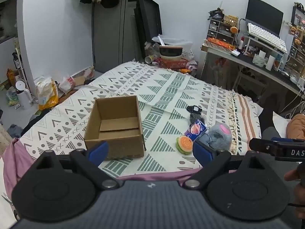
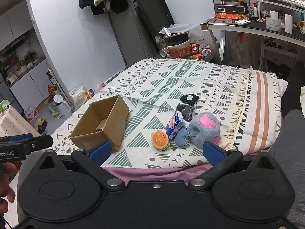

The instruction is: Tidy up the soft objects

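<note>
Left tool (image 1: 150, 153) spread wide, gripping nothing, hovering at the near edge of the bed (image 1: 167, 87); right tool (image 2: 156, 154) likewise wide apart and empty. Ahead on the patterned blanket (image 2: 190, 76): open cardboard box (image 1: 116, 126), upright, nothing visible inside. Well to its right, a cluster of soft things: burger plush (image 2: 160, 139), blue carton (image 2: 175, 125) leaning on a denim piece (image 2: 182, 139), grey paw plush (image 2: 205, 127) touching it, dark pouches (image 2: 187, 105) behind
</note>
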A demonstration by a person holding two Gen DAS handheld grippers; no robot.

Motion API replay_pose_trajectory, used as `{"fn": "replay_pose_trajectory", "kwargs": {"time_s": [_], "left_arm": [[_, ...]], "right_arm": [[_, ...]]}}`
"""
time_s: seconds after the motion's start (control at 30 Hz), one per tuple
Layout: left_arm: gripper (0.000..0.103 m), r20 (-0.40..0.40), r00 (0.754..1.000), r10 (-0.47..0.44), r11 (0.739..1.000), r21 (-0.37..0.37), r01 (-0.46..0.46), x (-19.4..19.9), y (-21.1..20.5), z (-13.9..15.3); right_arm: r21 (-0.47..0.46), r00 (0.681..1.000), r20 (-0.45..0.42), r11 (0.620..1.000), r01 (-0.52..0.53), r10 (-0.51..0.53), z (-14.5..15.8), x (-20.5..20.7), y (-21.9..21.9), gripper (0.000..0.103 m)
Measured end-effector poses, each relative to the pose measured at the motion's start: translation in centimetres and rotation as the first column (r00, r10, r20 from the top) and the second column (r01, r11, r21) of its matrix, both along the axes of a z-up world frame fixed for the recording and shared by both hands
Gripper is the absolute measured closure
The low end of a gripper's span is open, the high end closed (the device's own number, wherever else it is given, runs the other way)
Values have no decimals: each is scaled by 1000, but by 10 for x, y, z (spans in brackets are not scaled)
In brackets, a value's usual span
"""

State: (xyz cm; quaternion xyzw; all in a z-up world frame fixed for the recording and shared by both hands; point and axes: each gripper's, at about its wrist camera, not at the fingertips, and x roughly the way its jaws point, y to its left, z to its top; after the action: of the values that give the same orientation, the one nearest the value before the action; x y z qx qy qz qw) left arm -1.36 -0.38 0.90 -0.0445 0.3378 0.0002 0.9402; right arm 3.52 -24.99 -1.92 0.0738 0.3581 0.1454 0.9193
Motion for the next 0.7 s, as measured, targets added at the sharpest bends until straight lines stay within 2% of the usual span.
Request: {"fn": "replay_pose_trajectory", "kwargs": {"time_s": [0.33, 0.7], "left_arm": [[9, -19, 1000, 20, 999, -31, -20, -4, 5, 0], [9, -8, 1000, 17, 1000, -11, -17, -7, 1, 5]], "right_arm": [[1, 1000, 5, 1000, 2, -2, 2, -2, -1, 0], [-2, 1000, 8, 1000, 3, -3, 2, -2, -1, 0]]}}
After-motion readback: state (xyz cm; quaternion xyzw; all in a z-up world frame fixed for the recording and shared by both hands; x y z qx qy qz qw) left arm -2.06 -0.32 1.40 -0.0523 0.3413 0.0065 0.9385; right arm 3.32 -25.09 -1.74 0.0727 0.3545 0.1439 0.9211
